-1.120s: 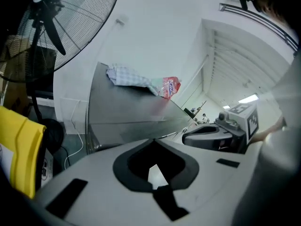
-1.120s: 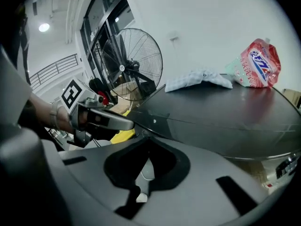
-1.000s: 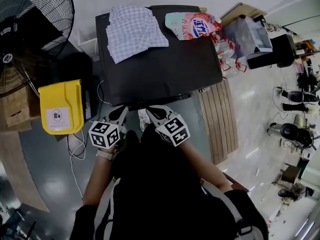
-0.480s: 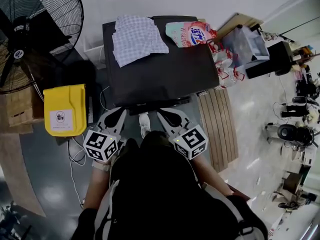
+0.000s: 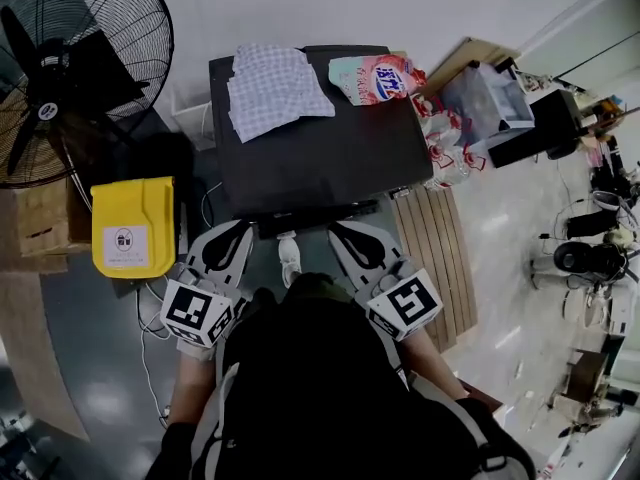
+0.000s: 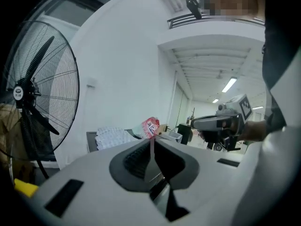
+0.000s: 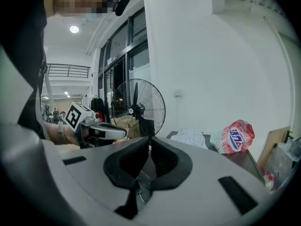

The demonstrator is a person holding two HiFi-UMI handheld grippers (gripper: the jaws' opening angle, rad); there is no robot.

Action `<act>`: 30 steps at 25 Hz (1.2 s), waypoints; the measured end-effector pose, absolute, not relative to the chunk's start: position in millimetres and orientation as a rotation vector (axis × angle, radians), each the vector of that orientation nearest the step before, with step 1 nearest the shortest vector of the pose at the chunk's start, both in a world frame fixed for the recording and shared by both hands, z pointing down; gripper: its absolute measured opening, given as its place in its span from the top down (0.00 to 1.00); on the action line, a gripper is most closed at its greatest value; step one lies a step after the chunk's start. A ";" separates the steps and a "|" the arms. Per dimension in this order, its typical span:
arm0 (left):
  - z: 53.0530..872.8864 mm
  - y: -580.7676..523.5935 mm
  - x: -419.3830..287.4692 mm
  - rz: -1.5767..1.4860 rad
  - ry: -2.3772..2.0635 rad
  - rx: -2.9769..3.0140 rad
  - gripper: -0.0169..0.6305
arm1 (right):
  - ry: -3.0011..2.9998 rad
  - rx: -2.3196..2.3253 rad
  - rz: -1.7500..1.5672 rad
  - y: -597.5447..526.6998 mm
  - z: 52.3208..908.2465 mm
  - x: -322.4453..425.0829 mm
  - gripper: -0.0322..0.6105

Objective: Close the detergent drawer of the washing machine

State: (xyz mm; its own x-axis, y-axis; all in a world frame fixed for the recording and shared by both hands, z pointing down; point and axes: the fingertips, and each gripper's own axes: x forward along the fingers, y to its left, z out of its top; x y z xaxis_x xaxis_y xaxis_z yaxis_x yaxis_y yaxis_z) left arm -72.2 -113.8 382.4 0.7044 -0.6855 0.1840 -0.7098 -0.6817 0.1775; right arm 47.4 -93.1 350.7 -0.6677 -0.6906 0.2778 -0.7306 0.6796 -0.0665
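The washing machine (image 5: 330,158) is a black box seen from above, and its detergent drawer does not stand out from the front edge. A checked cloth (image 5: 278,86) and a pink detergent bag (image 5: 375,76) lie on its lid. My left gripper (image 5: 244,228) and right gripper (image 5: 337,231) hover side by side just in front of that edge, both shut and empty. In the left gripper view the shut jaws of the left gripper (image 6: 152,140) point over the lid, with the right gripper (image 6: 221,122) beside them. The right gripper (image 7: 150,142) shows shut in its own view too.
A large floor fan (image 5: 70,68) stands at the left, with a yellow bin (image 5: 133,226) below it. A wooden slat board (image 5: 430,258) lies on the floor at the right, beside bags and boxes (image 5: 480,98). A white shoe (image 5: 289,256) shows between the grippers.
Both grippers have risen toward the camera and spread a little apart, and now look larger and lower in the head view. Their jaws stayed shut.
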 end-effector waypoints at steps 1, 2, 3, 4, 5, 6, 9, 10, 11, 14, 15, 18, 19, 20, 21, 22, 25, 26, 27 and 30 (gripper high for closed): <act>376.3 -112.2 -71.2 0.134 -1.112 2.690 0.95 | -2.666 1.149 0.242 -90.9 346.5 48.4 0.92; 370.9 -110.3 -69.7 0.129 -1.108 2.704 0.95 | -2.668 1.154 0.232 -88.6 342.9 49.4 0.92; 366.6 -108.1 -67.6 0.138 -1.104 2.719 0.95 | -2.669 1.159 0.224 -86.3 339.9 50.5 0.92; 363.7 -105.9 -65.5 0.154 -1.104 2.735 0.95 | -2.669 1.165 0.216 -84.0 337.5 51.5 0.92; 362.2 -103.8 -63.5 0.172 -1.106 2.750 0.92 | -2.668 1.172 0.210 -81.8 335.5 52.6 0.92; 361.5 -101.8 -61.9 0.184 -1.108 2.760 0.89 | -2.667 1.178 0.205 -79.7 334.0 53.6 0.92; 358.7 -97.4 -59.0 0.171 -1.107 2.770 0.89 | -2.668 1.188 0.186 -74.1 330.9 54.8 0.92; 358.3 -95.9 -58.8 0.161 -1.107 2.770 0.89 | -2.671 1.189 0.176 -72.5 329.9 54.4 0.92; 358.2 -94.3 -58.7 0.151 -1.107 2.771 0.89 | -2.675 1.190 0.166 -70.7 329.3 53.9 0.92; 357.8 -89.8 -59.7 0.143 -1.104 2.757 0.89 | -2.679 1.191 0.160 -64.7 330.6 53.2 0.92; 357.4 -88.3 -60.0 0.146 -1.099 2.750 0.89 | -2.674 1.189 0.163 -62.9 331.7 53.1 0.92; 357.0 -84.0 -60.9 0.143 -1.093 2.751 0.89 | -2.662 1.193 0.185 -58.3 335.9 53.7 0.92; 357.1 -82.5 -61.2 0.141 -1.094 2.751 0.89 | -2.665 1.197 0.188 -56.9 335.4 53.3 0.92; 357.2 -80.7 -61.4 0.140 -1.094 2.751 0.89 | -2.671 1.201 0.189 -55.2 334.4 52.5 0.92; 357.5 -78.6 -61.4 0.140 -1.094 2.751 0.89 | -2.675 1.203 0.189 -53.1 333.9 51.8 0.92; 357.9 -76.3 -61.3 0.140 -1.093 2.752 0.89 | -2.676 1.203 0.189 -50.7 334.3 51.3 0.92; 360.1 -69.2 -59.8 0.140 -1.089 2.754 0.90 | -2.674 1.204 0.200 -42.7 338.8 51.0 0.92; 360.9 -66.9 -59.7 0.141 -1.087 2.753 0.91 | -2.673 1.205 0.207 -40.2 340.3 50.8 0.92; 361.4 -64.8 -60.0 0.143 -1.084 2.752 0.91 | -2.672 1.208 0.215 -37.8 341.4 50.3 0.92; 362.2 -59.4 -62.3 0.142 -1.084 2.743 0.91 | -2.674 1.209 0.236 -31.3 343.7 48.4 0.92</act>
